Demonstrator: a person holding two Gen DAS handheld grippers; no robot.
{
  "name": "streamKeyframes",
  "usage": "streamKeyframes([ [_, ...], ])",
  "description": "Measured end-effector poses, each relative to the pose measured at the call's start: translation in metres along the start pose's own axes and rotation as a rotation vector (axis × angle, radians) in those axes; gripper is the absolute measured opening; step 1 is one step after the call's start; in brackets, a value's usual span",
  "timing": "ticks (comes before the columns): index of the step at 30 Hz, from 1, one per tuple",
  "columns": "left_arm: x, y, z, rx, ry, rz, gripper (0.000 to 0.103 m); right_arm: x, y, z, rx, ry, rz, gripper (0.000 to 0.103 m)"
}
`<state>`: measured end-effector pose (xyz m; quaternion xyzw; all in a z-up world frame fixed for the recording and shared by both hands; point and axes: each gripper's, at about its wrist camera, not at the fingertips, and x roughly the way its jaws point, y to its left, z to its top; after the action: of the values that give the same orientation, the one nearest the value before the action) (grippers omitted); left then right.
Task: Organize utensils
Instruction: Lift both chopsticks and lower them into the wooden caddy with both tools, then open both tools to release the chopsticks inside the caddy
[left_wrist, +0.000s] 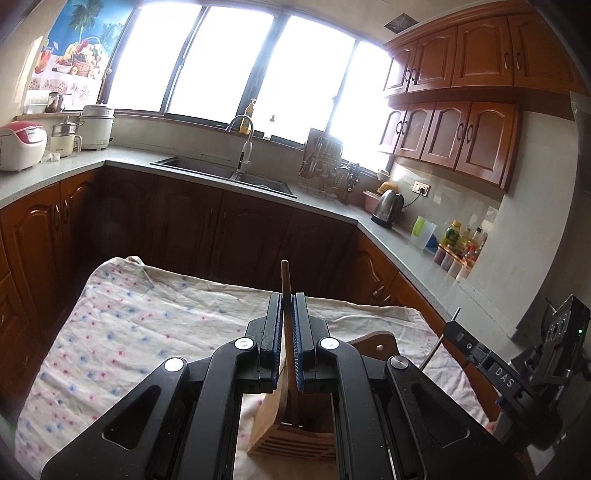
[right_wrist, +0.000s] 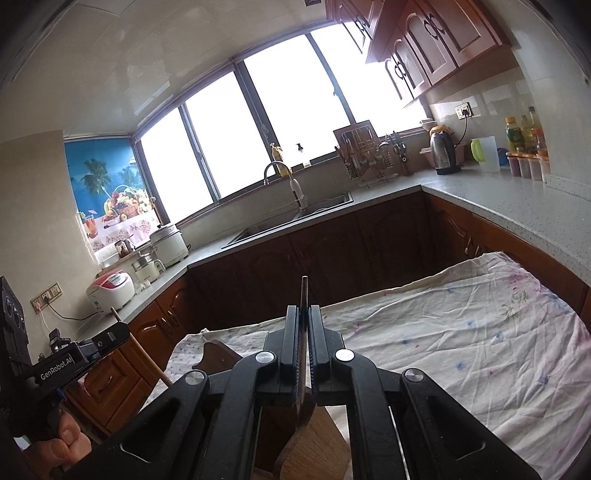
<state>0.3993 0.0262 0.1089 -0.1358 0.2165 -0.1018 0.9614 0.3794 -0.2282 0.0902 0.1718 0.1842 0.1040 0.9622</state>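
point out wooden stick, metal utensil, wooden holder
wooden stick (left_wrist: 285, 280), left wrist view, shaft above the pads
metal utensil (right_wrist: 304, 295), right wrist view, handle above the pads
wooden holder (left_wrist: 291, 441), left wrist view, slatted front

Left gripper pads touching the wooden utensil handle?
Touching. The left wrist view shows the left gripper pads clamped on both sides of the wooden handle.

Right hand-held gripper clamped on a utensil above the holder
The black right hand-held gripper pinches a thin dark metal utensil handle over a slotted wooden utensil holder on the floral-cloth-covered worktop; the left hand-held gripper grips a slim wooden stick
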Motion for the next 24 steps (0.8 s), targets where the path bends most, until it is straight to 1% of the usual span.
streamKeyframes([
  [6,0.002,-0.001,0.0,0.01,0.014,0.012,0.005,0.003,0.0,0.003,-0.001,0.022,0.0,0.005],
  [8,0.002,-0.001,0.0,0.012,0.018,0.014,0.005,0.004,-0.001,0.004,0.008,0.031,0.008,0.009],
  [9,0.002,-0.001,0.0,0.013,0.021,0.018,0.005,0.004,-0.001,0.004,0.01,0.034,0.01,0.009],
  [11,0.0,-0.002,0.001,0.017,0.028,0.019,0.009,0.004,0.0,0.004,0.012,0.037,0.014,0.01],
  [12,-0.001,-0.002,0.001,0.019,0.031,0.025,0.02,0.003,0.0,0.005,0.01,0.043,0.017,0.011],
  [13,-0.003,-0.002,0.001,0.016,0.032,0.032,0.043,0.002,0.001,0.005,0.01,0.049,0.018,0.016],
  [14,-0.007,-0.001,0.0,0.01,0.024,0.036,0.053,0.001,0.0,0.005,0.013,0.053,0.023,0.033],
  [15,-0.012,0.0,-0.001,0.006,0.011,0.044,0.062,-0.002,-0.001,0.006,0.021,0.053,0.036,0.043],
  [16,-0.016,0.001,-0.003,0.006,0.006,0.05,0.062,-0.006,-0.002,0.006,0.028,0.049,0.049,0.061],
  [17,-0.019,0.002,-0.004,0.006,0.012,0.053,0.063,-0.011,-0.002,0.006,0.029,0.04,0.047,0.067],
  [18,-0.023,0.004,-0.005,-0.001,0.02,0.056,0.069,-0.016,-0.002,0.006,0.027,0.031,0.04,0.067],
  [19,-0.027,0.006,-0.008,-0.009,0.022,0.06,0.074,-0.021,-0.003,0.006,0.029,0.028,0.035,0.069],
  [20,-0.031,0.008,-0.01,-0.015,0.023,0.066,0.075,-0.026,-0.004,0.007,0.038,0.029,0.039,0.075],
  [21,-0.036,0.01,-0.013,-0.021,0.027,0.071,0.077,-0.031,-0.007,0.008,0.052,0.029,0.045,0.079],
  [22,-0.041,0.012,-0.017,-0.026,0.035,0.073,0.077,-0.037,-0.009,0.007,0.066,0.026,0.05,0.086],
  [23,-0.045,0.013,-0.02,-0.028,0.046,0.076,0.078,-0.044,-0.011,0.007,0.073,0.022,0.054,0.09],
  [24,-0.049,0.014,-0.024,-0.029,0.059,0.08,0.078,-0.05,-0.012,0.006,0.076,0.021,0.055,0.091],
])
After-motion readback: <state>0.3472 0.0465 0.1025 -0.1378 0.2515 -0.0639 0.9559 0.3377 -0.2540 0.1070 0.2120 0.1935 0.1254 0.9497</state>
